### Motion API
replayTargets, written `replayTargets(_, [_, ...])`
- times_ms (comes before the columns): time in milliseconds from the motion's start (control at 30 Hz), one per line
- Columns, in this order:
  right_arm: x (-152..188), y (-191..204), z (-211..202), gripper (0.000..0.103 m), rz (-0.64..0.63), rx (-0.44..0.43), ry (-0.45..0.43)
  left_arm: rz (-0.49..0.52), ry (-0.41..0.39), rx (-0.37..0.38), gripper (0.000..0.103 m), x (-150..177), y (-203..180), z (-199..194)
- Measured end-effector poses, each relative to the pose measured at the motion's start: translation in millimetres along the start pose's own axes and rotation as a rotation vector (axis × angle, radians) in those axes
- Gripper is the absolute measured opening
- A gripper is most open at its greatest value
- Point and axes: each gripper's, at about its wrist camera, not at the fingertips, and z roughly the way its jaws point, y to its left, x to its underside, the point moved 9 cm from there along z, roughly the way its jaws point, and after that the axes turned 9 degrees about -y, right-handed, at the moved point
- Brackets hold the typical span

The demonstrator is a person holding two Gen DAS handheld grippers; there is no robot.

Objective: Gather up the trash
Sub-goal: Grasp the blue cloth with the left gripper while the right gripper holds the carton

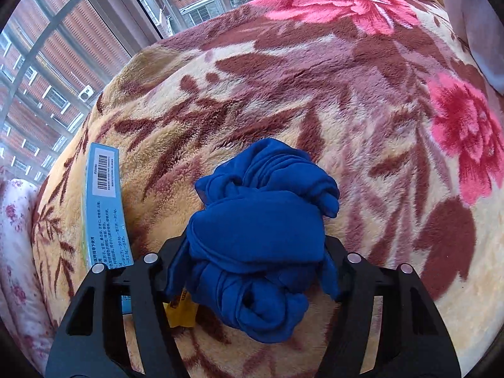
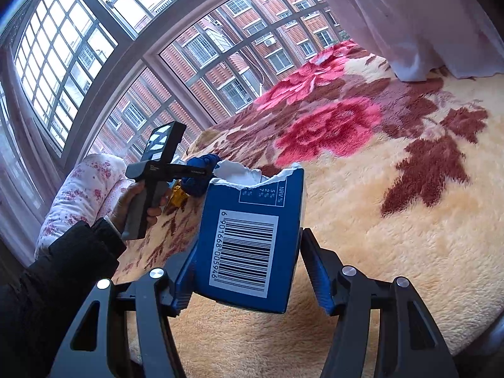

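A bundle of blue cloth [image 1: 258, 208] lies on the flowered blanket [image 1: 315, 94], and my left gripper [image 1: 255, 252] is shut on it, the cloth bulging over both fingers. Under the bundle's near left side a small yellow wrapper [image 1: 181, 313] sticks out. A long light-blue box [image 1: 105, 201] with a barcode lies just left of the gripper. In the right wrist view my right gripper [image 2: 245, 242] is shut on a torn dark-blue carton [image 2: 249, 239] with a barcode, held above the blanket [image 2: 409, 220]. Far left there, a hand [image 2: 132, 201] holds the left gripper [image 2: 195, 173] at the blue cloth [image 2: 201, 182].
A pink-flowered white quilt roll [image 2: 88, 186] lies along the bed's left edge below the large window [image 2: 126, 63]. A sheer curtain [image 2: 409, 25] hangs onto the bed's far right corner. A dark sleeve [image 2: 63, 267] crosses the lower left.
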Motion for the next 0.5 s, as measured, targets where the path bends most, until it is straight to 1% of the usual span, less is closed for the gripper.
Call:
replayTargets(33, [-0.2,0.8,-0.8,0.06,-0.005,0.0,-0.003,-0.003,-0.013,-0.005,0.058,-1.3,-0.1,-1.9])
replayTargets(100, [-0.8,2.5,-2.2,0.06,-0.014,0.001,-0.007,-0.003,-0.031,-0.02,0.055,-3.4,-0.1,-7.6])
replayTargets(167, [-1.0,4.5,-3.3,0.06,-0.021,0.0,-0.01,-0.003,-0.058,-0.036,0.053,-6.4,-0.2,-16.6])
replayTargets(233, [-0.9,6.4,-4.6,0.06,-0.017,-0.005,-0.011,-0.02,-0.087,-0.03,0.052,-9.5,-0.7,-29.6])
replayTargets(367, [0.4,13.0,-8.0,0.06,-0.028,-0.014,-0.009,-0.075,-0.144,0.036,0.052,-11.5,-6.3,-64.3])
replayTargets(500, [2.6,24.0,-13.4,0.06,-0.046,-0.026,-0.005,-0.113,-0.193,0.11,0.052,-0.8,-12.7,-106.9])
